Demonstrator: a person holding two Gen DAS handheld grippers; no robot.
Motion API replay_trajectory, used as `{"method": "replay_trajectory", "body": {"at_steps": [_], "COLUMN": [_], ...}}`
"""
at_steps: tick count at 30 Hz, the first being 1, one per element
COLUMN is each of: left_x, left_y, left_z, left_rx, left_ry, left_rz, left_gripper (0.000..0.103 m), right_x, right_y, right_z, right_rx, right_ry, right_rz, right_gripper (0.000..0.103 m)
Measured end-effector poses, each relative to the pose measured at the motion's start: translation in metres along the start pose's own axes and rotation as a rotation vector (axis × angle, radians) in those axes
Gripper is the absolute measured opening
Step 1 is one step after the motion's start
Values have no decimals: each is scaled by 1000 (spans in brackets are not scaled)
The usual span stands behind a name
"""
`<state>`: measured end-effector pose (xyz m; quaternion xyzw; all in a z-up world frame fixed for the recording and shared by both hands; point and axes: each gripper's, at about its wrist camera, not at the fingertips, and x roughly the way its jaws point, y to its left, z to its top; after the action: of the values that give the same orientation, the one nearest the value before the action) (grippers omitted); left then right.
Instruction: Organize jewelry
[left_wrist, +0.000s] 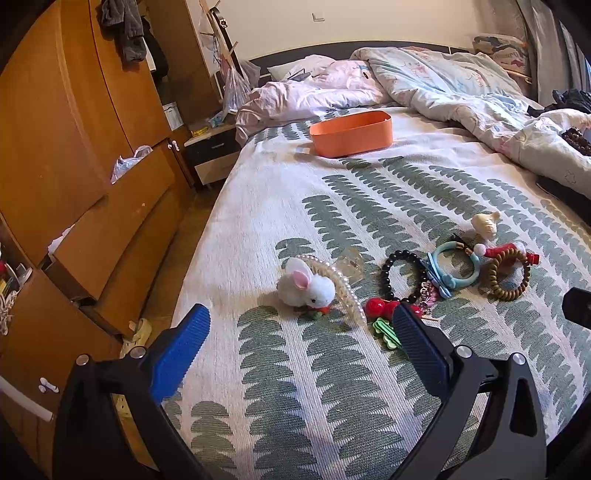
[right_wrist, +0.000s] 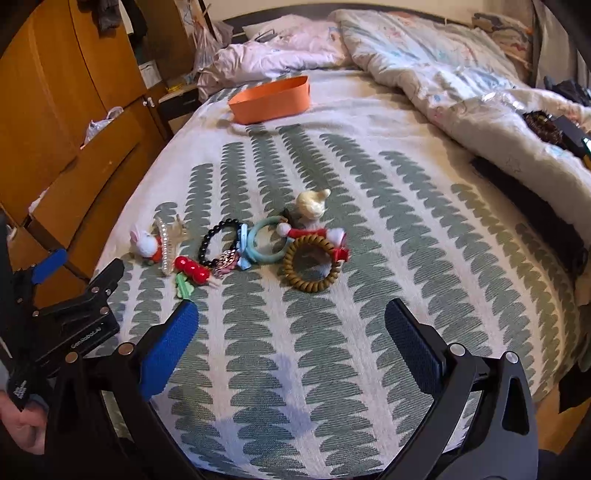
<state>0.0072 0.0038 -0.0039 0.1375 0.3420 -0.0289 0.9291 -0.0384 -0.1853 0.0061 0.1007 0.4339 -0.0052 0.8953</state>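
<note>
- Left gripper (left_wrist: 301, 325) hangs spread wide and empty just short of the jewelry, likely lining up a first pick.
- Right gripper (right_wrist: 291, 321), also spread and empty, waits short of the coil tie (right_wrist: 312, 264).
- Bunny (left_wrist: 306, 286), black beads (left_wrist: 404, 275), blue ring (left_wrist: 454, 267) lie clustered, well apart from the orange bin (left_wrist: 351, 133).
- The bin's inside cannot be seen from here.

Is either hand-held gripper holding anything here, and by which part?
Nothing is held. The left hand-held gripper and right hand-held gripper are both open above the bed, short of the accessories.
</note>
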Motion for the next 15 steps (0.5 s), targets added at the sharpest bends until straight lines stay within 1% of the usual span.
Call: {"method": "replay_trajectory", "body": {"at_steps": [4, 7, 10, 13, 15], "left_x": [1, 3, 6, 10, 14], "left_y": [1, 3, 5, 10, 14], "left_z": [1, 1, 2, 2, 3], "left_rx": [1, -4, -15, -27, -32], "left_ry": [2, 7, 9, 16, 21], "left_rz": [0, -5, -17, -21, -27], "left_gripper": [98, 98, 98, 98, 98], "right_x": [1, 2, 5, 12, 21], "right_y": [-4, -11, -10, -12, -13], "right_z": [4, 7, 9, 11, 13], "right_rx": [-8, 9, -14, -19, -19], "right_ry": [5, 12, 20, 29, 54], "right_rz": [8, 48, 7, 14, 2], "right_gripper": [100, 100, 100, 100, 100]}}
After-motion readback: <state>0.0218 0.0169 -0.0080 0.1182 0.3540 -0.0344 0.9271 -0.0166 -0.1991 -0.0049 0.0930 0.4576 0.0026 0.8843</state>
